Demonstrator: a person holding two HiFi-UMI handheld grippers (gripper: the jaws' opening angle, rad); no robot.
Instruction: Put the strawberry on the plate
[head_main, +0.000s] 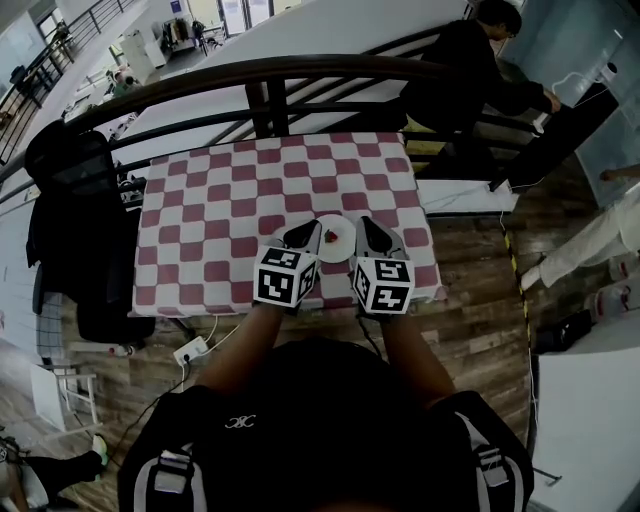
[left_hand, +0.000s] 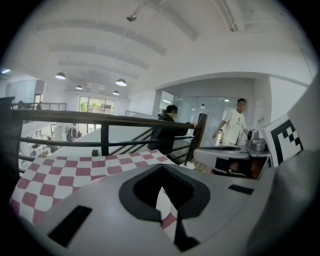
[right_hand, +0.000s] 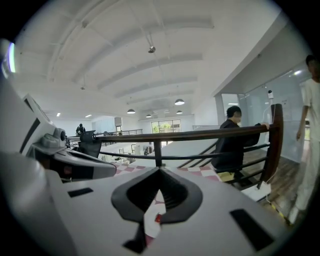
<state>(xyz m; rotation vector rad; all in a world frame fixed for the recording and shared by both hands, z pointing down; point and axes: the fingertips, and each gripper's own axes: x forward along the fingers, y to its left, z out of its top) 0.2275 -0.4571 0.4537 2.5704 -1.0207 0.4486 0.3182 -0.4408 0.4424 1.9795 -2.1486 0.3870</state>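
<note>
A small red strawberry lies on a white plate near the front edge of the red-and-white checked table. My left gripper hangs just left of the plate and my right gripper just right of it. Both are shut with nothing held. In the left gripper view the gripper has its tips touching, with a strip of plate and cloth below. In the right gripper view the gripper is shut, and the strawberry shows on the plate through the slot between the jaws.
A dark curved railing runs behind the table. A person in black leans beyond it. A black jacket on a chair stands left of the table, and a power strip lies on the wooden floor in front.
</note>
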